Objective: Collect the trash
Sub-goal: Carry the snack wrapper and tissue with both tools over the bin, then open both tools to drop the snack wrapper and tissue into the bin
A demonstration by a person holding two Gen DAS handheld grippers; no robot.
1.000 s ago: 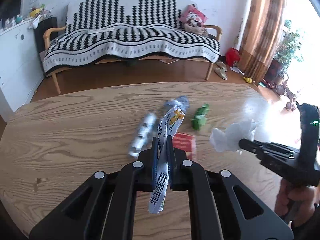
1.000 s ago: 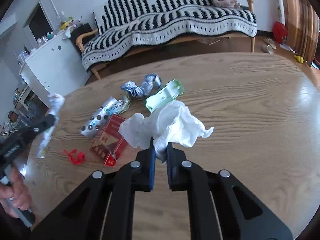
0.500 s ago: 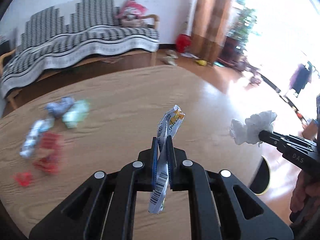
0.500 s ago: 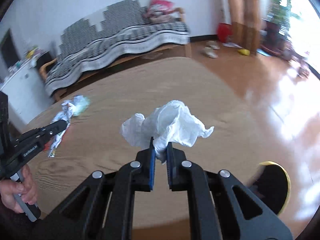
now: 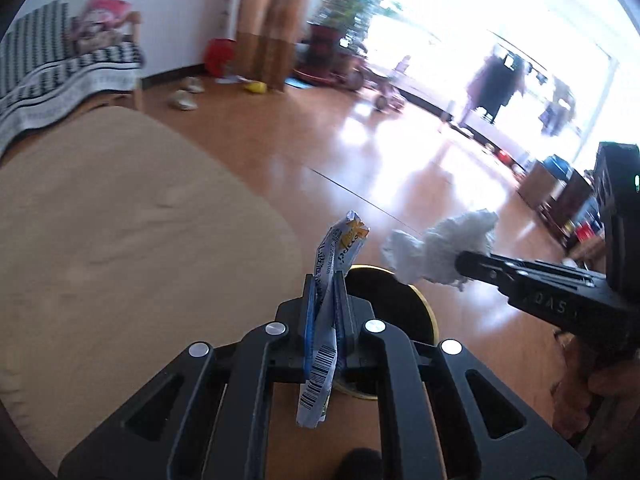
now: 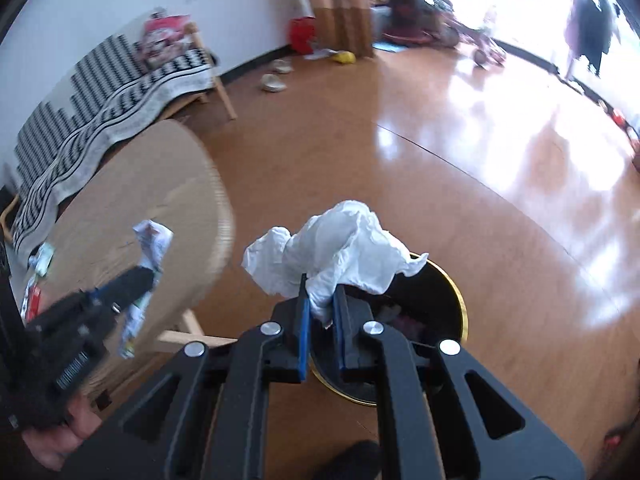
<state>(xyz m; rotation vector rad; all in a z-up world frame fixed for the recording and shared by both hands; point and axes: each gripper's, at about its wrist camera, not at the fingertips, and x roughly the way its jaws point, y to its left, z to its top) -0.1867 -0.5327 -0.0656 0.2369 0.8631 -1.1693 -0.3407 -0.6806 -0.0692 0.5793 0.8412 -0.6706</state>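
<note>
My left gripper (image 5: 325,304) is shut on a twisted snack wrapper (image 5: 334,264) with a barcode end. It hangs over the rim of a black bin with a gold rim (image 5: 424,312) on the floor. My right gripper (image 6: 320,312) is shut on a crumpled white tissue (image 6: 340,248) above the same bin (image 6: 460,300), which holds some trash. The right gripper (image 5: 464,262) with the tissue (image 5: 436,248) shows at right in the left wrist view. The left gripper (image 6: 146,274) with the wrapper (image 6: 154,240) shows at left in the right wrist view.
The round wooden table (image 6: 132,184) stands to the left with more trash (image 6: 38,280) at its far side. A striped sofa (image 6: 108,80) is behind it. Shiny wooden floor (image 6: 480,160) spreads to the right.
Both grippers have swung right, away from the table, and now hold the wrapper and the tissue over the bin on the floor.
</note>
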